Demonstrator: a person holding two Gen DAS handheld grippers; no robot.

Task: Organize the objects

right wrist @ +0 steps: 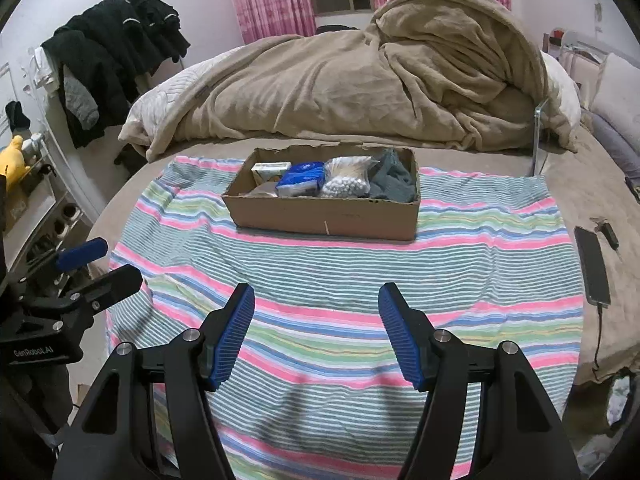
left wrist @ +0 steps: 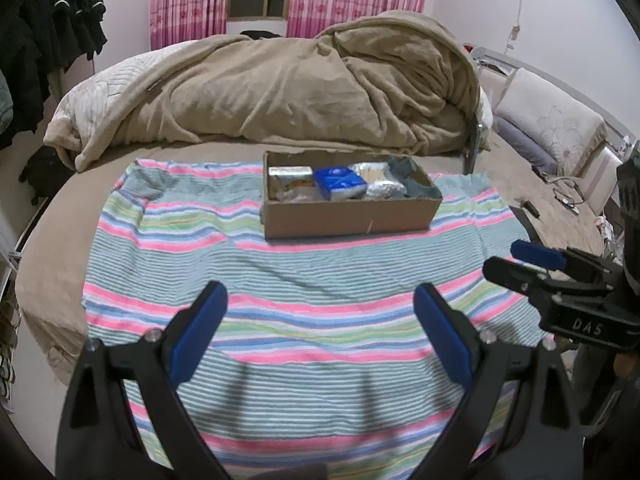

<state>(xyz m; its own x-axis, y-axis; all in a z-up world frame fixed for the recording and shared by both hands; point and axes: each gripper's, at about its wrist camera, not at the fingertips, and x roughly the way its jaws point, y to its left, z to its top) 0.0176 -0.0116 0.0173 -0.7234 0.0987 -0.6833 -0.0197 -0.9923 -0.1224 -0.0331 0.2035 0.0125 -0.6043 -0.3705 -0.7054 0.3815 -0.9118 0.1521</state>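
While both claws gape empty | cardboard box [right wrist: 324,222] open-topped, packed with small items

Both my wrist views look forward, low over the striped towel [left wrist: 312,264], toward the cardboard box [right wrist: 324,216]; each catches the other's gripper sideways.

My right gripper [right wrist: 316,300] hangs wide apart over the pastel striped towel [right wrist: 460,272]; far ahead on it sits the brown cardboard box [right wrist: 320,218], packed with a blue tissue pack [right wrist: 300,184], bagged cotton swabs [right wrist: 348,178] and grey cloth [right wrist: 392,184]; my left gripper [right wrist: 100,262] shows at left
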